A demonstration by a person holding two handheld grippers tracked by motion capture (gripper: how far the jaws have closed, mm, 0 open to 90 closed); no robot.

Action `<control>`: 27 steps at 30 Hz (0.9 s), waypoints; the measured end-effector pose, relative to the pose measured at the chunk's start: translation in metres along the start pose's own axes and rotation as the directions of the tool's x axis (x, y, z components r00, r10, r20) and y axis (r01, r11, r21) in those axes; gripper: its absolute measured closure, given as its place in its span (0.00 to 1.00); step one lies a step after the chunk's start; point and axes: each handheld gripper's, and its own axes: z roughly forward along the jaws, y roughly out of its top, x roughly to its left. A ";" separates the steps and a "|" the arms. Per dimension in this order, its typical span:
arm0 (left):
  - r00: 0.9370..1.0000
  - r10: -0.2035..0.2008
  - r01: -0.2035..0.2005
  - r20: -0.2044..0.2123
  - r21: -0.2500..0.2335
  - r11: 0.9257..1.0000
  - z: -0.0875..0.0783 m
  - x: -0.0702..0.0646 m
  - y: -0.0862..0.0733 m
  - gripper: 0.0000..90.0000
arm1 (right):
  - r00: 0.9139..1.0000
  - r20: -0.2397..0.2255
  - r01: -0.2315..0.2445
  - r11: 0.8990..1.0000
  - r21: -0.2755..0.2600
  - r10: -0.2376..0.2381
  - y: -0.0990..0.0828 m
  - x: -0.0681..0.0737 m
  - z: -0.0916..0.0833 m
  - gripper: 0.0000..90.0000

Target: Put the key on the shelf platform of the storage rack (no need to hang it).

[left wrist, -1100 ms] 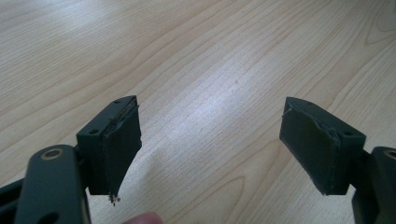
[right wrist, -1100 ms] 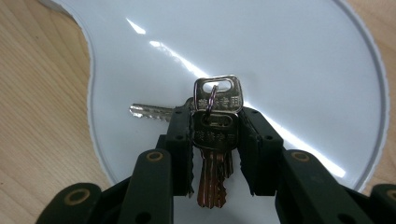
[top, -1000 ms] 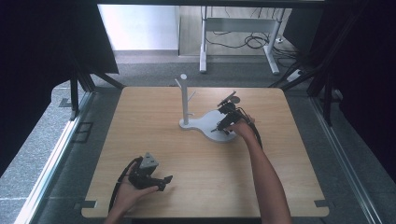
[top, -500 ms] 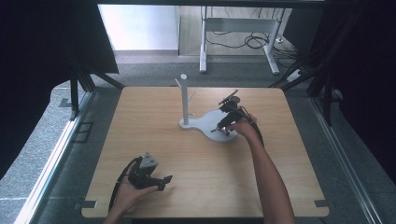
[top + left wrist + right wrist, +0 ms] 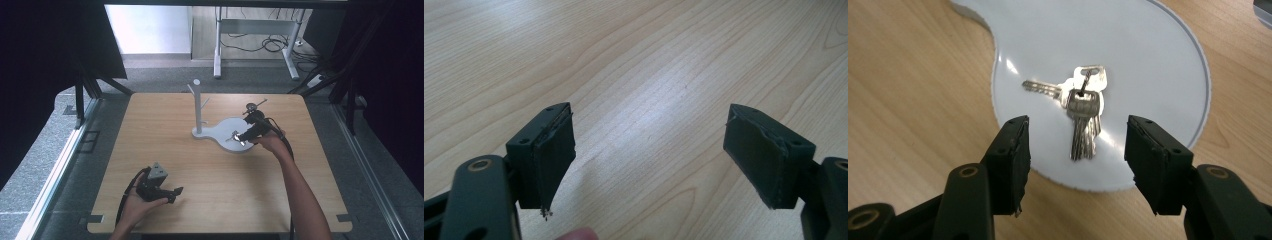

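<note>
The right tongs (image 5: 1075, 150) are wide open and hold nothing. A bunch of keys (image 5: 1082, 107) lies just ahead of them, between the two jaws but not touching them. The keys rest on a white base (image 5: 1158, 75) on the table (image 5: 165, 130). No writing can be read. A thin post (image 5: 198, 107) stands on the far end of the base, past the keys. The left tongs (image 5: 649, 155) are wide open too, empty, over bare wood, well apart from the keys.
</note>
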 end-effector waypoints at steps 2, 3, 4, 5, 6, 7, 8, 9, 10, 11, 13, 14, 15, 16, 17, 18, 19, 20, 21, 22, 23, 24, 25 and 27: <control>1.000 0.000 0.000 -0.002 -0.001 1.000 -0.001 0.001 0.000 0.23 | 1.000 -0.003 0.010 1.000 -0.015 -0.010 -0.008 0.002 -0.007 0.49; 1.000 0.002 -0.002 -0.003 -0.002 1.000 -0.001 0.001 0.000 0.23 | 1.000 -0.002 0.016 1.000 -0.026 -0.016 -0.012 0.003 -0.010 0.49; 1.000 0.001 -0.001 -0.004 -0.003 1.000 -0.001 0.001 0.000 0.23 | 1.000 -0.005 0.015 0.999 -0.035 -0.016 -0.015 0.003 -0.013 0.49; 1.000 0.001 -0.001 -0.004 -0.003 1.000 -0.001 0.001 0.000 0.23 | 1.000 -0.011 0.017 0.999 -0.044 -0.017 -0.019 0.003 -0.016 0.49; 1.000 0.001 -0.001 -0.005 -0.003 1.000 -0.001 0.001 0.000 0.23 | 1.000 -0.012 0.014 0.999 -0.052 -0.014 -0.023 0.003 -0.019 0.49; 1.000 0.003 -0.003 -0.006 -0.002 1.000 -0.002 0.001 0.000 0.23 | 1.000 -0.010 0.019 0.998 -0.053 -0.019 -0.026 0.004 -0.022 0.48; 1.000 0.003 -0.003 -0.006 -0.001 1.000 -0.001 0.000 0.000 0.23 | 1.000 -0.005 0.022 0.998 -0.064 -0.022 -0.031 0.004 -0.025 0.49; 1.000 0.001 -0.001 -0.006 -0.002 1.000 -0.001 0.000 0.000 0.23 | 1.000 -0.008 0.022 0.997 -0.072 -0.022 -0.035 0.004 -0.029 0.49; 1.000 0.002 -0.002 -0.007 -0.004 1.000 -0.001 0.000 0.000 0.23 | 1.000 -0.011 0.020 0.997 -0.077 -0.021 -0.040 0.005 -0.032 0.49; 1.000 0.003 -0.003 -0.006 -0.003 1.000 -0.001 0.000 0.000 0.23 | 1.000 -0.009 0.022 0.997 -0.080 -0.023 -0.044 0.005 -0.035 0.48; 1.000 0.002 -0.002 -0.009 -0.002 1.000 -0.001 -0.001 0.000 0.23 | 1.000 -0.006 0.021 0.995 -0.099 -0.022 -0.056 0.006 -0.041 0.48; 1.000 0.004 -0.004 -0.009 0.000 1.000 -0.001 0.000 0.000 0.23 | 1.000 -0.009 0.021 0.994 -0.105 -0.022 -0.061 0.006 -0.043 0.48; 1.000 0.004 -0.004 -0.009 0.002 1.000 -0.001 -0.001 0.000 0.23 | 1.000 -0.004 0.022 0.994 -0.111 -0.023 -0.067 0.006 -0.046 0.48; 1.000 0.004 -0.004 -0.010 0.001 1.000 -0.001 -0.001 0.000 0.23 | 1.000 0.003 0.024 0.993 -0.120 -0.023 -0.073 0.006 -0.048 0.48; 1.000 0.004 -0.004 -0.010 0.002 1.000 -0.001 -0.001 0.000 0.23 | 1.000 0.004 0.019 0.992 -0.127 -0.019 -0.082 0.007 -0.051 0.48; 1.000 0.009 -0.009 -0.010 0.003 1.000 0.000 -0.001 0.000 0.23 | 1.000 0.003 0.015 0.991 -0.132 -0.015 -0.087 0.007 -0.052 0.48; 1.000 0.006 -0.006 -0.012 0.004 1.000 0.000 -0.001 0.000 0.23 | 1.000 0.004 0.011 0.990 -0.141 -0.011 -0.095 0.006 -0.054 0.48; 1.000 0.006 -0.006 -0.011 0.006 1.000 0.000 -0.001 0.000 0.23 | 1.000 0.004 0.001 0.989 -0.150 -0.001 -0.104 0.006 -0.056 0.48; 1.000 0.007 -0.007 -0.011 0.006 1.000 0.000 -0.002 0.000 0.23 | 1.000 0.008 0.000 0.987 -0.158 0.002 -0.112 0.005 -0.057 0.48; 1.000 0.007 -0.007 -0.013 0.008 1.000 0.001 -0.002 0.000 0.23 | 1.000 0.014 -0.008 0.986 -0.164 0.010 -0.117 0.005 -0.058 0.48; 1.000 0.007 -0.007 -0.010 0.009 1.000 0.001 -0.002 0.000 0.23 | 1.000 0.013 -0.015 0.985 -0.171 0.017 -0.125 0.005 -0.059 0.48; 1.000 0.004 -0.004 -0.011 0.009 1.000 0.002 -0.002 -0.001 0.23 | 1.000 0.011 -0.023 0.984 -0.178 0.026 -0.132 0.004 -0.060 0.49; 1.000 0.003 -0.003 -0.010 0.010 1.000 0.002 -0.003 -0.001 0.23 | 0.999 0.011 -0.029 0.982 -0.186 0.031 -0.139 0.004 -0.061 0.49; 1.000 0.004 -0.004 -0.010 0.009 1.000 0.002 -0.003 -0.001 0.23 | 0.999 0.008 -0.037 0.979 -0.200 0.040 -0.152 0.004 -0.061 0.49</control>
